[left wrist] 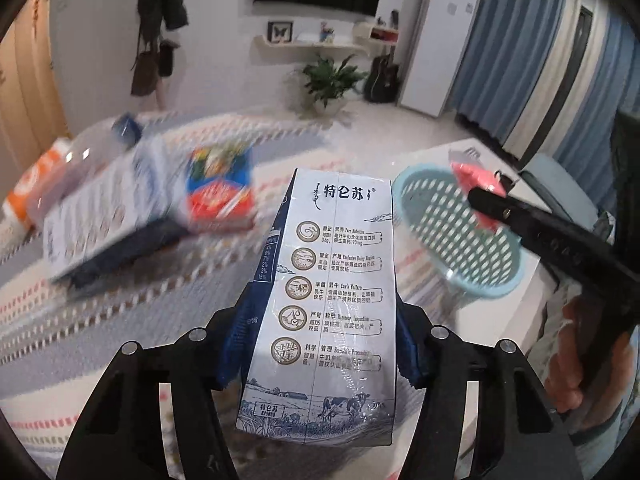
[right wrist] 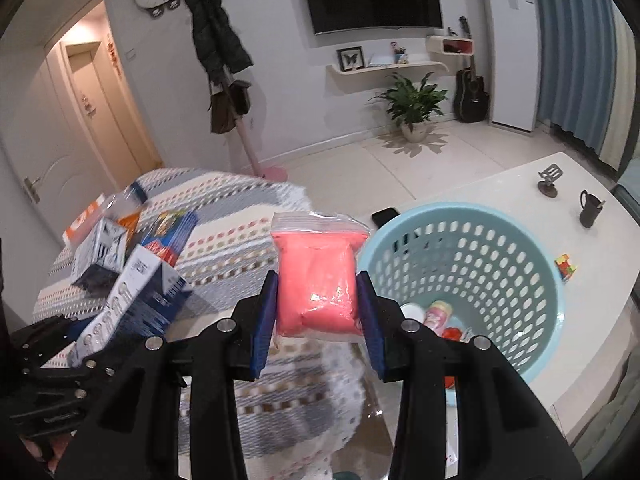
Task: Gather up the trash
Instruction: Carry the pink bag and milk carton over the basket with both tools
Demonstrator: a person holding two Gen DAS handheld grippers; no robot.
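Crowding the striped cloth, cartons, basket beside

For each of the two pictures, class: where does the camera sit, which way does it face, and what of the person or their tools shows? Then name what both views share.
Left wrist: sits on the left hand-held gripper, facing along the clamped milk carton; the person's right hand shows.
Right wrist: sits on the right hand-held gripper, facing along the clamped pink bag.
Shared: blue basket, striped cloth, potted plant.
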